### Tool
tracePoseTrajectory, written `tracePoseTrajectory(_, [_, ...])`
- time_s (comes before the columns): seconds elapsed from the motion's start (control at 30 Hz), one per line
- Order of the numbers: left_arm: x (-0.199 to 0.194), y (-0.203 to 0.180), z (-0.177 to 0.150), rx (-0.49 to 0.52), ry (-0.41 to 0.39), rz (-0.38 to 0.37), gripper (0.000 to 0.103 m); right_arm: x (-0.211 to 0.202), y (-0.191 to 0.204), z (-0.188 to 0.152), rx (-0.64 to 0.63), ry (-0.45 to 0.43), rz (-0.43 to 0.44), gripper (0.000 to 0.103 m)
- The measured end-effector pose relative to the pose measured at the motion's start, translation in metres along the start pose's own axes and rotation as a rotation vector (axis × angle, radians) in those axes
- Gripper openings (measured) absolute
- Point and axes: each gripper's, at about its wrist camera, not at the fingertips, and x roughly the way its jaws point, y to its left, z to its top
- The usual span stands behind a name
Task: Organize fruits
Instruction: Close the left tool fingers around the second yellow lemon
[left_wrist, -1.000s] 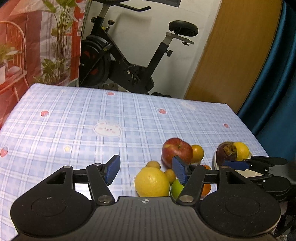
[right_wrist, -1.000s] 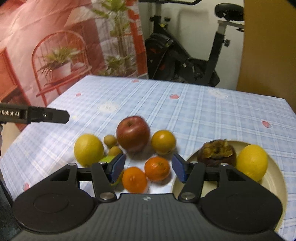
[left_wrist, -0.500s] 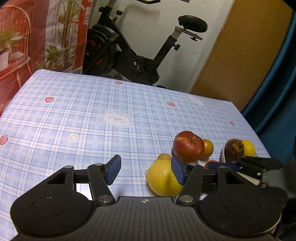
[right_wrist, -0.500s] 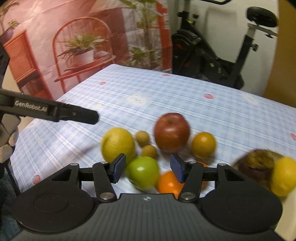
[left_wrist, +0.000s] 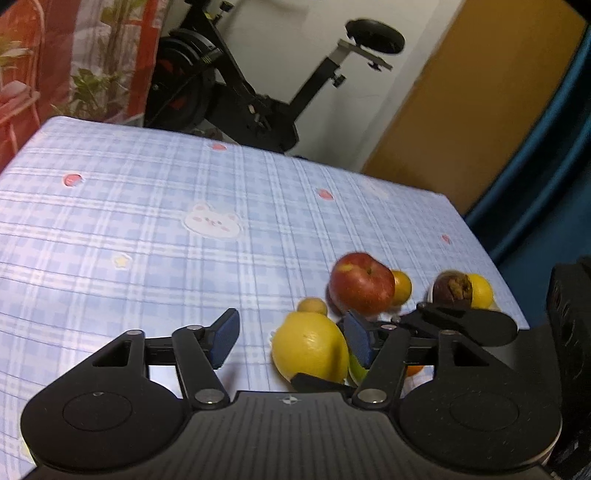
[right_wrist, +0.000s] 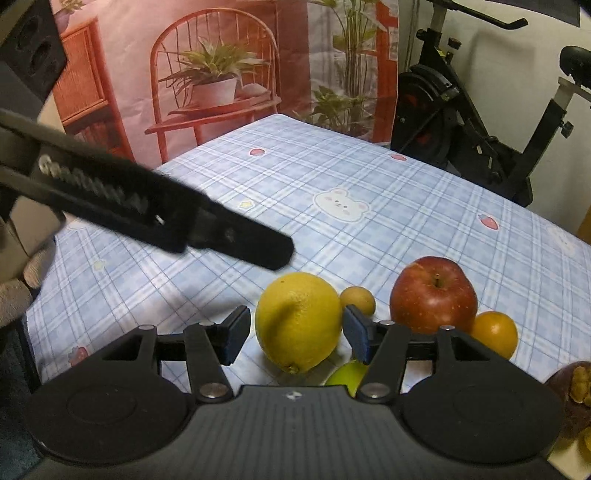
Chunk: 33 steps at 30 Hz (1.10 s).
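The lemon (right_wrist: 299, 321) lies on the checked tablecloth (right_wrist: 369, 177), its long axis tipped toward five o'clock. The right gripper (right_wrist: 293, 334) is nearer — its jaws are opening, with the lemon between them, pads not yet pressing. The left gripper (left_wrist: 291, 338) is also opening, empty — the lemon sits at its three o'clock.

Cloth (left_wrist: 147, 229) left of lemon (right_wrist: 297, 321) bare; apple (right_wrist: 434, 295), small fruit crowd its right, behind.
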Motion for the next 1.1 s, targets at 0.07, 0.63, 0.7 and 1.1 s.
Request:
tracePoseTrajectory(0.07, [0.005, -0.002, -0.003, 0.013, 0.016, -0.012, 0.068, -0.001, 0.000, -0.002, 0.001, -0.001, 0.011, 0.059])
tracePoseTrajectory(0.63, [0.013, 0.019, -0.012, -0.032, 0.029, -0.013, 0.069, 0.007, -0.001, -0.005, 0.037, 0.003, 0.029, 0.059])
tracePoseTrajectory(0.7, [0.011, 0.023, -0.013, -0.041, 0.027, -0.018, 0.069, 0.008, -0.001, -0.005, 0.049, -0.010, 0.031, 0.059])
tracePoseTrajectory(1.1, [0.016, 0.023, -0.019, -0.069, 0.031, -0.063, 0.068, 0.007, 0.001, -0.011, 0.088, -0.031, 0.025, 0.058])
